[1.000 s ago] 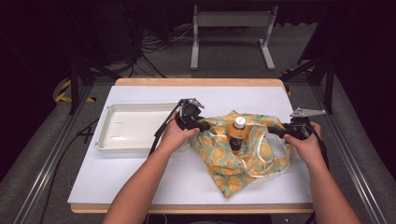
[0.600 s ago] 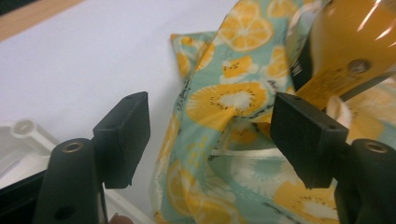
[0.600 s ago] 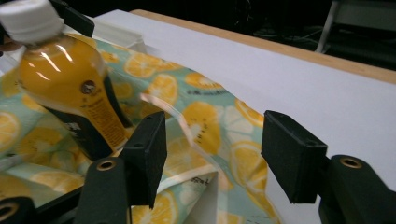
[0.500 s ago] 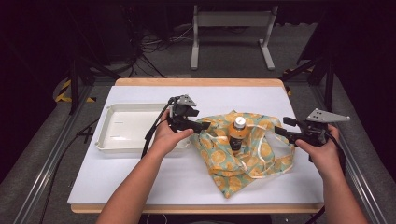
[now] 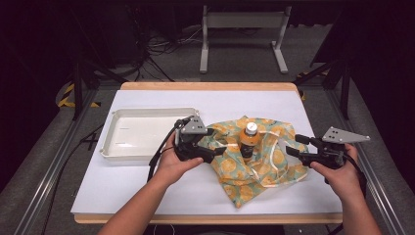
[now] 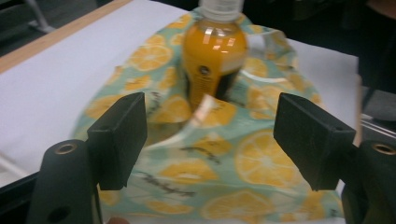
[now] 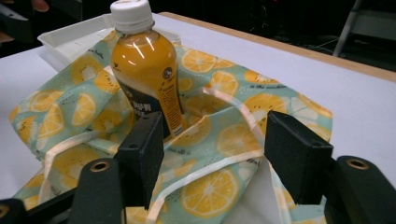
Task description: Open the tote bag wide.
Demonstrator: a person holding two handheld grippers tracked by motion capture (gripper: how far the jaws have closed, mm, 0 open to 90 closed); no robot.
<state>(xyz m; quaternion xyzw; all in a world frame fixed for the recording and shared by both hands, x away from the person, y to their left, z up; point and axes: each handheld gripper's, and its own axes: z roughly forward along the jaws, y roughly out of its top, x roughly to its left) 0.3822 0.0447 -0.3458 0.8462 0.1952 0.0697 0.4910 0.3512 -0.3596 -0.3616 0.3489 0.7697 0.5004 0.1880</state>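
My left tongs (image 5: 219, 149) and right tongs (image 5: 292, 145) both gape apart, holding nothing, either side of the lemon-print bag (image 5: 259, 161) on the table (image 5: 122, 191). The juice bottle (image 5: 248, 139) stands upright inside. Tugging one edge carelessly would probably topple it.

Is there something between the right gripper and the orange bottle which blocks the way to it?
Yes. The bottle stands inside the lemon-print bag, and the bag's folded fabric and pale handle strap lie between it and the open right gripper.
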